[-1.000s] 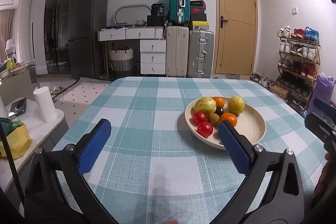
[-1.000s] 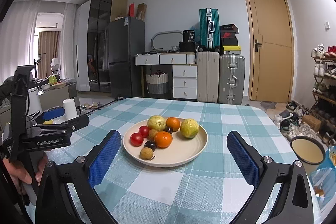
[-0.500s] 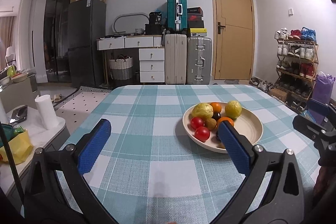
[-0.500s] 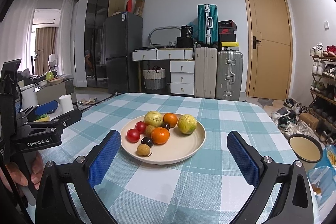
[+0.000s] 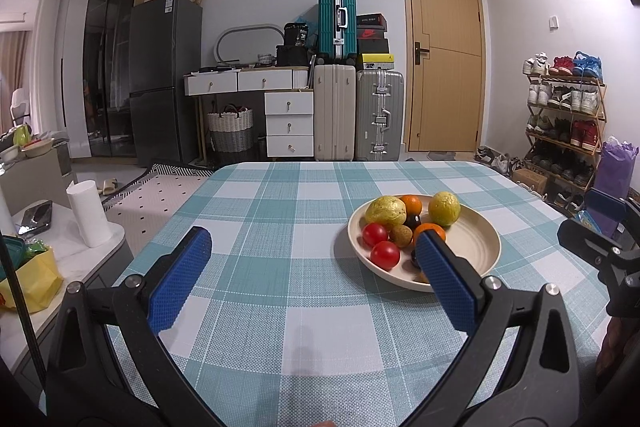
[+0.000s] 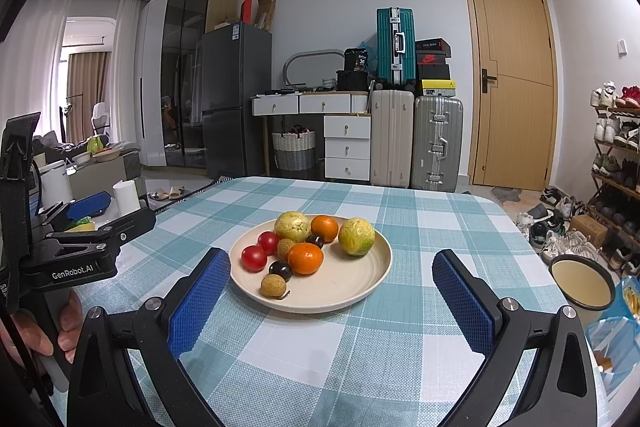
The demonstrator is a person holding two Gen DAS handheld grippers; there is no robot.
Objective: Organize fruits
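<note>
A beige plate (image 6: 360, 291) sits on the teal checked tablecloth (image 6: 420, 227). It holds two yellow-green fruits (image 6: 356, 237), two oranges (image 6: 305, 258), two red tomatoes (image 6: 254, 258), dark plums (image 6: 280, 270) and small brown longans (image 6: 273, 285). My right gripper (image 6: 329, 255) hovers open just short of the plate, nothing between its blue pads. My left gripper (image 5: 312, 235) is open too, left of the plate (image 5: 472, 239), and its right pad hides part of the plate's front. A hand (image 6: 36, 331) holds the left gripper at the right wrist view's left edge.
A round dark-rimmed bowl (image 6: 582, 285) and a blue snack bag (image 6: 616, 327) lie off the table's right side. A low side table with a paper roll (image 5: 88, 213) stands to the left. Suitcases (image 5: 360, 111) and a shoe rack (image 5: 564, 115) line the far walls.
The left wrist view has levelled out and tipped up a little, showing more of the room. The right gripper has drifted only slightly. The fruits have not moved and both grippers stay open.
</note>
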